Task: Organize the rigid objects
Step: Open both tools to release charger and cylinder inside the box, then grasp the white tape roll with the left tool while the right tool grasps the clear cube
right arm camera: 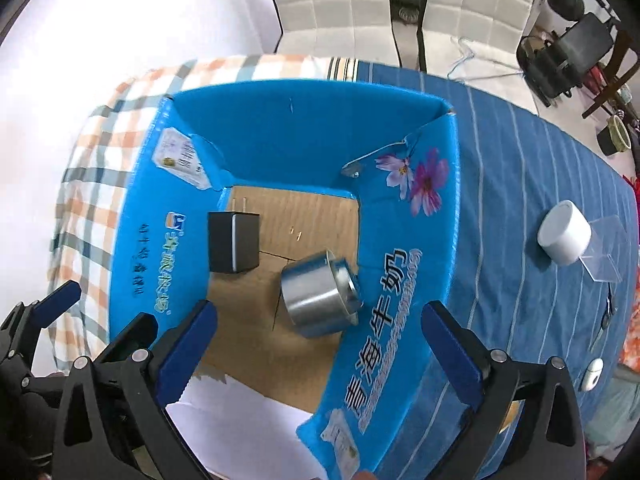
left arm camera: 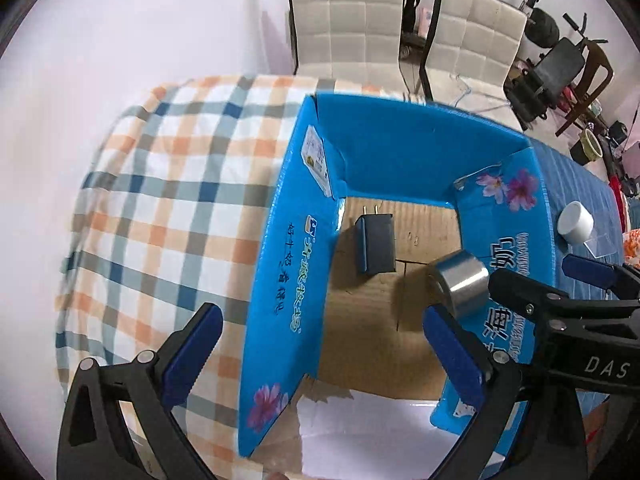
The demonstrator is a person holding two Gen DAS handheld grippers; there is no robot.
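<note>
Black charger (right arm camera: 233,242), tipped steel cup (right arm camera: 318,300), in box (right arm camera: 304,140)

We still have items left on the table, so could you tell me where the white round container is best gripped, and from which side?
Grip the white round container across its curved side wall, coming from above with the right tongs, which are open and empty. It stands upright on the blue striped cloth; keep the pads off the clear plastic piece beside it.

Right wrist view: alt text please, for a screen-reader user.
An open blue cardboard box holds a black plug adapter and a tipped metal tin. The open right gripper hovers above; a white jar sits outside on the striped cloth.
</note>
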